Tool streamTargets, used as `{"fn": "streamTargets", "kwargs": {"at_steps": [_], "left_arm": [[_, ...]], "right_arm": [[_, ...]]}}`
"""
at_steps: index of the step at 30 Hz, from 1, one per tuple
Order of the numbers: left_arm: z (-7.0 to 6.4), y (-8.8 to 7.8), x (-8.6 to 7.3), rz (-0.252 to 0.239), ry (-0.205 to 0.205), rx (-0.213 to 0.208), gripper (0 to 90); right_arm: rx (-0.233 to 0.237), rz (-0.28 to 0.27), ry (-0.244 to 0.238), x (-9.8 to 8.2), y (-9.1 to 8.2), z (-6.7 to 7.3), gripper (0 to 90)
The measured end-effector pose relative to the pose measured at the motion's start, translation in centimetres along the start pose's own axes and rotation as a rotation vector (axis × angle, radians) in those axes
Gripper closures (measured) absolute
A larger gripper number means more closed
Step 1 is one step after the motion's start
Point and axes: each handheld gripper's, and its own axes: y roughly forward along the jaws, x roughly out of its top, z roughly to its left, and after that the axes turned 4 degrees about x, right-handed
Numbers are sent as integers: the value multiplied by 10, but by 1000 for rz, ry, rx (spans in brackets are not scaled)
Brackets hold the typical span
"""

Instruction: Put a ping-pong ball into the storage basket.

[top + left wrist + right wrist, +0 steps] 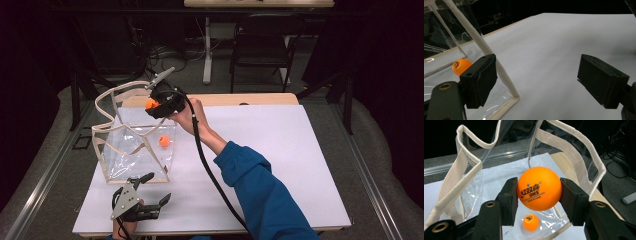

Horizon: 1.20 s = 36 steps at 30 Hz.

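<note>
right gripper (539,192) clenched on orange ball (539,188), held above clear bag's (131,150) open mouth, likely for a drop | second ball (163,141) on bag floor | left gripper (150,190) released, resting on table (280,150) beside bag corner, idle

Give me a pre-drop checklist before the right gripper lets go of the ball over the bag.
1. Right gripper shut on the held ball: ok.
2. Held ball above the clear bag's open mouth: ok.
3. Handles clear of the drop path: ok.
4. Ball already in the bag lies on the bottom, slightly off to one side: ok.
5. Left gripper open, beside the bag's corner, not steadying it: not ok.
</note>
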Motion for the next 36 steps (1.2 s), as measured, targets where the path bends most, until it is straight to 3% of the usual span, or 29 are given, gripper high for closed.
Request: {"fn": "streamTargets", "kwargs": {"at_steps": [36], "left_arm": [[1, -2, 0, -6, -4, 3, 157]], "right_arm": [[-32, 43, -6, -4, 14, 0, 504]]}}
